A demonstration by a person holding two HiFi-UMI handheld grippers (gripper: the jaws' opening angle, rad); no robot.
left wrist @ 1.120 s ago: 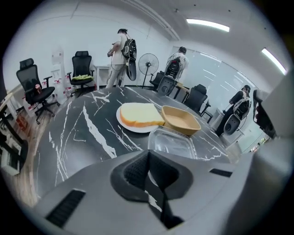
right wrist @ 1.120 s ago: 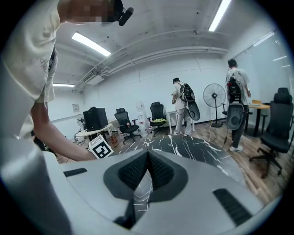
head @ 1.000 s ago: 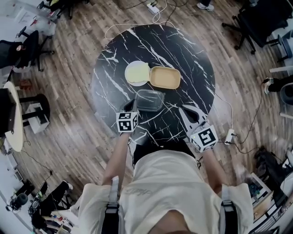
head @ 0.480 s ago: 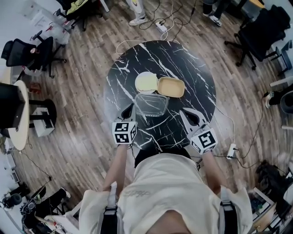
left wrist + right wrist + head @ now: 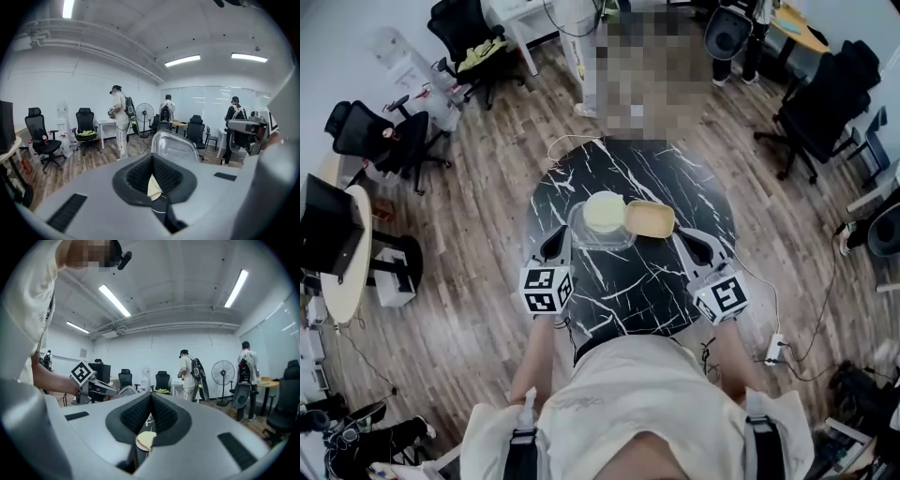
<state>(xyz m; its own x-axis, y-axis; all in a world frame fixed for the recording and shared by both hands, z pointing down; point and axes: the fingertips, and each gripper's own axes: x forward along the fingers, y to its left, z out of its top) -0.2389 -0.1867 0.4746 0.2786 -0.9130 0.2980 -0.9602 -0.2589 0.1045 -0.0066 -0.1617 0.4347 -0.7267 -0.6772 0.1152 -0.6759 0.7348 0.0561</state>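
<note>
The left gripper [image 5: 151, 174] is clenched on the thin rim of a clear plastic container [image 5: 174, 146], which its own view shows raised upright. Only the head view shows the container over the pale bread slice [image 5: 604, 210] on the round marble table [image 5: 661, 281]. The right gripper [image 5: 150, 420] is closed on nothing; a second ago the container lay flat on the table.

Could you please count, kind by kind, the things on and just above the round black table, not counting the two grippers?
White plate: 1
Bread slice: 1
Tan container: 1
Clear plastic container: 1
Total: 4
</note>
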